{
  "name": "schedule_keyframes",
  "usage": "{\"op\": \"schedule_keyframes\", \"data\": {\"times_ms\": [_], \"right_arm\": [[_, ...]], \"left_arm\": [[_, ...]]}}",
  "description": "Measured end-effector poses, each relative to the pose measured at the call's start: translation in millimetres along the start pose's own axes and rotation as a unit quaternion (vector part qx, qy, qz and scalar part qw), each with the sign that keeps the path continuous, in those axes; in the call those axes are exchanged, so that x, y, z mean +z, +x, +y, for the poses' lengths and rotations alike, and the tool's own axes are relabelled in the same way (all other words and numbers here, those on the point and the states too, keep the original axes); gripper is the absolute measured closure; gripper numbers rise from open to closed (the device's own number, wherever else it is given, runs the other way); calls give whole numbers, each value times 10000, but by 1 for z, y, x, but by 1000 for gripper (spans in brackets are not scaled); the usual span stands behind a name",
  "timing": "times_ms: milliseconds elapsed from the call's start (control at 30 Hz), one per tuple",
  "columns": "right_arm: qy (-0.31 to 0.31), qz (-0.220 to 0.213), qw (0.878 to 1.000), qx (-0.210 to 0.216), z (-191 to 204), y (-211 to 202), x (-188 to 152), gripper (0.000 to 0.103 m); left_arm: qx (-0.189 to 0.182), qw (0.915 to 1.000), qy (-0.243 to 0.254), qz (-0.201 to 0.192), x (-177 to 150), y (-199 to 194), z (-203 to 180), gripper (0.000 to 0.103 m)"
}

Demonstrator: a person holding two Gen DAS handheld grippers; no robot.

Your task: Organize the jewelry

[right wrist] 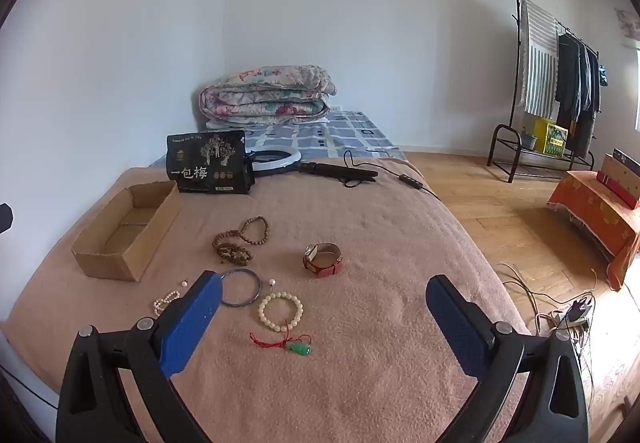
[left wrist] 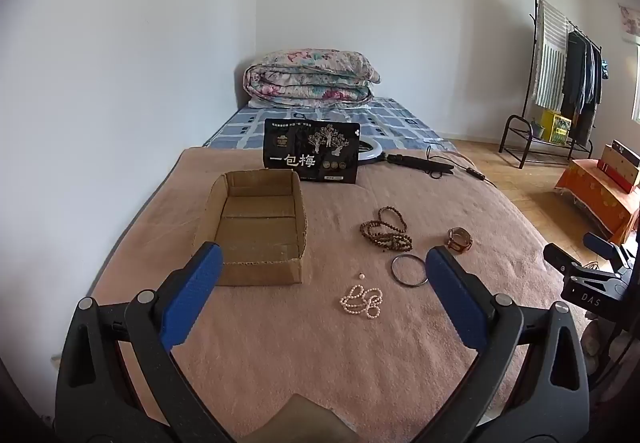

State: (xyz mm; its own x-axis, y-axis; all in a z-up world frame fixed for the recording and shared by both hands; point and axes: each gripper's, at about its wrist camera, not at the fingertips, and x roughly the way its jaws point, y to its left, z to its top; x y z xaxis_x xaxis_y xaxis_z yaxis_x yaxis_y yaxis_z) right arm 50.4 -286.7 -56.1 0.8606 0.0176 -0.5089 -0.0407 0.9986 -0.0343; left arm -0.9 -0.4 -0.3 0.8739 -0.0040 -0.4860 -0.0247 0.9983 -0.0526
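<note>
Across a bed [left wrist: 320, 343] covered by a pinkish-tan blanket, I see the jewelry spread loose in front of both my grippers. My left gripper [left wrist: 324, 263] hangs above the blanket with its blue fingers [left wrist: 192, 295] spread wide, gripping nothing; my right gripper [right wrist: 322, 293] is likewise wide apart and holds nothing.

An open cardboard box [left wrist: 256, 227] sits on the blanket toward the left, with no jewelry in it that I can see. To its right lie brown wooden beads [right wrist: 238, 241] in a heap, a thin metal bangle [right wrist: 240, 293] just nearer, and a watch [right wrist: 322, 259] with a red strap further right. A pearl strand [left wrist: 362, 301] rests near the bangle, with a loose pearl [left wrist: 361, 276] just beyond it. In the right wrist view I also see a cream bead bracelet [right wrist: 280, 311] beside the bangle and, nearer me, a green pendant [right wrist: 300, 348] on a red cord.

Behind the box stands a black bag [left wrist: 312, 151] with white characters, and beside it a ring light [right wrist: 276, 161] lies with its cable trailing. At the bed's far end a folded floral quilt [left wrist: 312, 79] rests on a blue checked sheet against white walls. Off to the right are a wooden floor, a clothes rack [right wrist: 560, 83] with hanging garments, and a low stand draped in orange cloth [right wrist: 596, 219].
</note>
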Motion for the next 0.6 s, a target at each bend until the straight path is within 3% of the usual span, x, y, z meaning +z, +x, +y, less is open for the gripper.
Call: {"op": "schedule_keyframes", "data": {"times_ms": [600], "right_arm": [[-78, -100, 9999, -35, 3, -5, 6, 0]], "left_arm": [[4, 10000, 43, 56, 6, 3, -2, 0]]}}
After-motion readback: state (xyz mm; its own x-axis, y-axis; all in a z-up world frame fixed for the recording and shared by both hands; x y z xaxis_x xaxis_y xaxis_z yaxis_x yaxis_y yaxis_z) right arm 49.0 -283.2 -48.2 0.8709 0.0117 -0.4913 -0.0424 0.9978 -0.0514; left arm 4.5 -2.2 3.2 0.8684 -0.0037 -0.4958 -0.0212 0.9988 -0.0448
